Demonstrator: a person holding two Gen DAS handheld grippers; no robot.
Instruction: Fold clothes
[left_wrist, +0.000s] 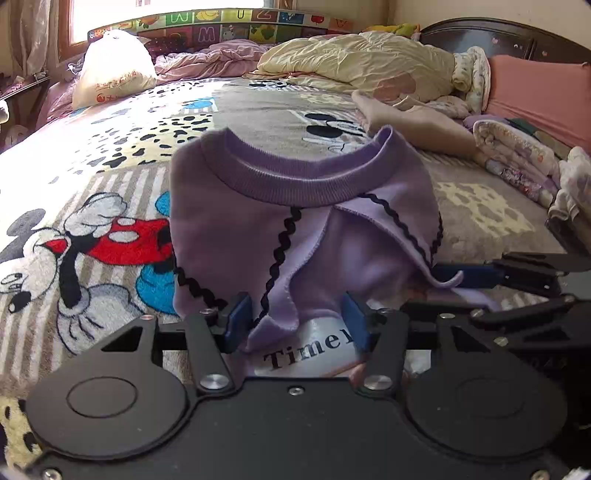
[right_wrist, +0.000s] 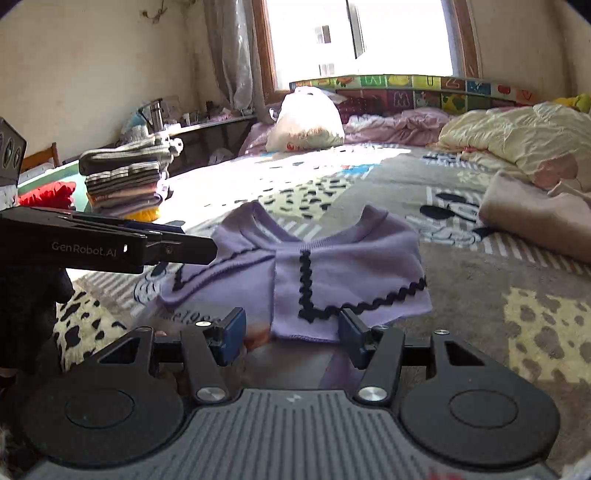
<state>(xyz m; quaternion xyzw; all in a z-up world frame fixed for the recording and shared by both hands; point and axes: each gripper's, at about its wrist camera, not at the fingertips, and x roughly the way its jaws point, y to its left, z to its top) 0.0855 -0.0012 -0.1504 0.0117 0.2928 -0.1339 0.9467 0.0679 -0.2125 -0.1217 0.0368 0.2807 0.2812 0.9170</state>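
Bed fills both views, covered by a cartoon-print blanket in grey, cream, red and blue. Rumpled cream quilt and pink bedding lie along the far side, below an alphabet play mat stood on edge under the window. White plastic bag sits on the bed near that mat.

Right wrist view: stack of folded clothes off the bed's left edge; a folded beige garment lies on the blanket at right, well apart from the work area.

Purple top is in the middle foreground of the bed, lifted off the blanket, ribbed neckline facing away from the cameras, black zigzag trim running down and across its panels. A printed white area with dark lettering shows beneath its lower edge in the left wrist view.

Left claw: blue pads stand partly spread, a bunched fold of the purple top between them; pads appear to press on the cloth. Right claw: pads likewise partly spread, hem of the purple top gathered between them and apparently gripped.

Each claw is visible from the other's camera: the right claw enters the left wrist view from the right edge, and the left claw reaches in from the left in the right wrist view, its tip at the garment's far corner.
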